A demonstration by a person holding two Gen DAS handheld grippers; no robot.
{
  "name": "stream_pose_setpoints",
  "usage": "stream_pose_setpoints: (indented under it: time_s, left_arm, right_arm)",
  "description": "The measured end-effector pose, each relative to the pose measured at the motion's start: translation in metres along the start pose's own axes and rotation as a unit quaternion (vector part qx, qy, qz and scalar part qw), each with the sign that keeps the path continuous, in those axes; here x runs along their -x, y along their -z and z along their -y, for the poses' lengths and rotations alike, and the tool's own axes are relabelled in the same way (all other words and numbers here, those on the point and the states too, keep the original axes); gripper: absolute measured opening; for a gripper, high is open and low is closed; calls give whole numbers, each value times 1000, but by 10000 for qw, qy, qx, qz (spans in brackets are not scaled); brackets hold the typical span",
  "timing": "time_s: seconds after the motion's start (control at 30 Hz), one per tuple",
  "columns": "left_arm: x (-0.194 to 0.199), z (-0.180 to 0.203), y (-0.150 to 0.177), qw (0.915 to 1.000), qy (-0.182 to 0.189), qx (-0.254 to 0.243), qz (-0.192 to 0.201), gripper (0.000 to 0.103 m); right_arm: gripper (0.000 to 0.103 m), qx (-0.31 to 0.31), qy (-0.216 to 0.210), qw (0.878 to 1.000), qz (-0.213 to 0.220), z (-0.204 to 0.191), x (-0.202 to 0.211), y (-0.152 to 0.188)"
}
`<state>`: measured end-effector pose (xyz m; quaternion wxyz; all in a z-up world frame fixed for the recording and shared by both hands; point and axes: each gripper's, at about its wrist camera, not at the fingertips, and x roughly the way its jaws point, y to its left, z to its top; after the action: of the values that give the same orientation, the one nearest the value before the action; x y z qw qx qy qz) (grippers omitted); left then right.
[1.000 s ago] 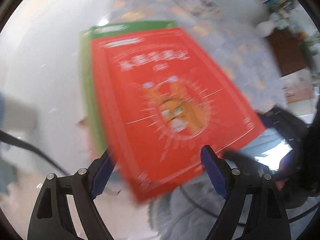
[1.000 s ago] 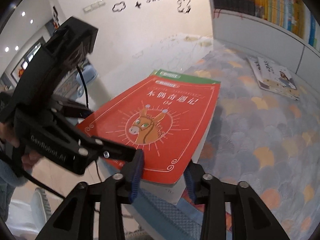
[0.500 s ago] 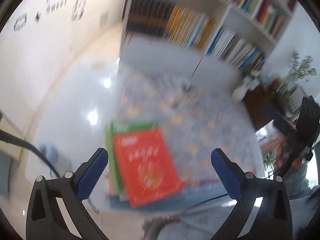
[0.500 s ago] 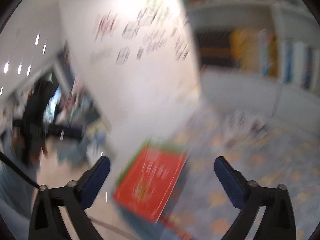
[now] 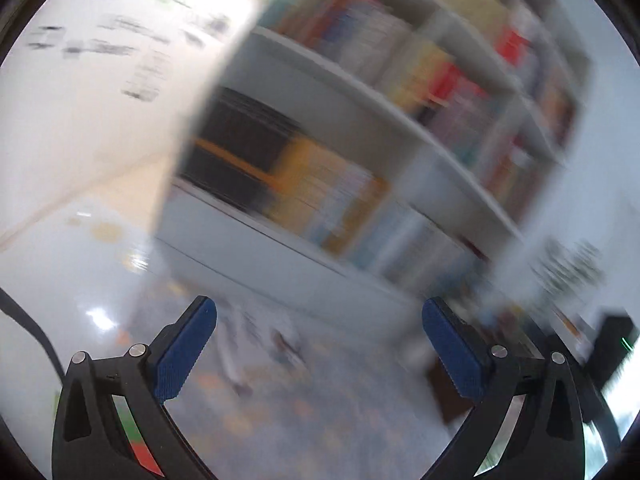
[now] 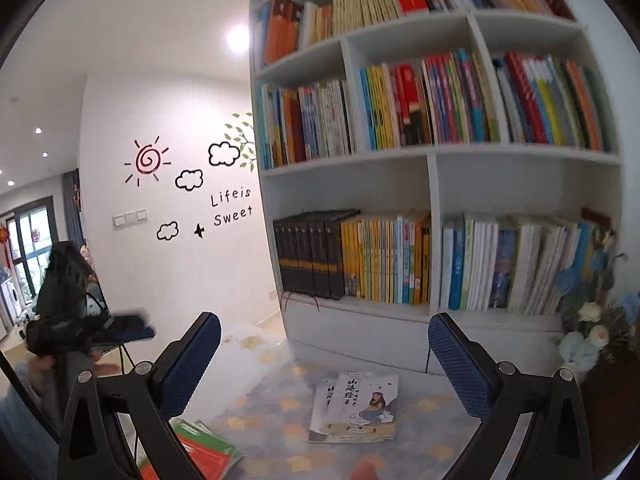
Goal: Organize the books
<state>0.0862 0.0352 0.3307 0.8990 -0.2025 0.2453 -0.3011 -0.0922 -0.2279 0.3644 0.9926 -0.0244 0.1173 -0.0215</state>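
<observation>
Before a full bookshelf (image 6: 432, 152), both grippers' fingers (image 6: 192, 364) gape wide, holding nothing.

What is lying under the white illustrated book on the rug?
Another thin white book shows under the illustrated book, sticking out at its left edge, on the rug. Most of it is covered, so its cover cannot be read.

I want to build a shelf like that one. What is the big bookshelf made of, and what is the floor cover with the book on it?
The bookshelf looks like smooth white painted or laminated board: flat, even panels, no grain. The floor cover seems a soft printed rug, greyish with orange patches, matte. The book on it has a paper cover.
</observation>
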Motion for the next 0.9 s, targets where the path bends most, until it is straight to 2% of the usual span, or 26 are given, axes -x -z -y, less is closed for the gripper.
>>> stream_pose_setpoints:
  time_s: [0.03, 0.07, 0.13, 0.17, 0.2, 0.3, 0.37, 0.43, 0.53, 0.6, 0.73, 0.77, 0.9]
  left_arm:
    - [-21, -6, 4, 9994, -331, -16, 42, 102]
    - [-51, -10, 10, 9977, -645, -191, -90, 102]
    - [-93, -12, 19, 9934, -868, -483, -576, 102]
    - [-128, -12, 29, 9887, -827, -657, -1065, 102]
    - [-147, -12, 37, 9859, -789, -710, -1290, 102]
    - [-208, -19, 67, 9826, -598, -669, -1628, 102]
    - [-238, -22, 91, 9783, -722, -676, -1821, 102]
    - [-274, -27, 115, 9701, -907, -755, -2122, 102]
    - [-321, -41, 152, 9549, -973, -825, -2679, 102]
    - [-335, -52, 166, 9527, -1057, -757, -2749, 102]
    - [-348, -66, 177, 9560, -1269, -649, -2565, 102]
    - [-349, -64, 179, 9570, -1327, -865, -2430, 102]
    - [-358, -54, 190, 9446, -1515, -1618, -2420, 103]
  right_arm:
    - [103, -14, -9, 10000, -69, 10, -18, 8]
    - [103, -42, 32, 9998, -209, 22, -40, 19]
    - [103, -161, 126, 9988, -452, 41, -68, 37]
    - [103, -314, 191, 9970, -683, 57, -94, 53]
    - [103, -441, 228, 9951, -856, 70, -112, 67]
    - [103, -792, 304, 9868, -1380, 105, -164, 108]
    - [103, -995, 507, 9749, -1924, 129, -208, 145]
    - [103, -1127, 597, 9667, -2220, 142, -233, 171]
    - [103, -1303, 400, 9540, -2670, 156, -276, 217]
    - [103, -1222, 316, 9499, -2858, 158, -297, 239]
    - [103, -985, 229, 9464, -3069, 156, -328, 272]
    - [103, -952, 225, 9461, -3088, 155, -332, 277]
    - [103, -916, 164, 9438, -3172, 155, -351, 293]
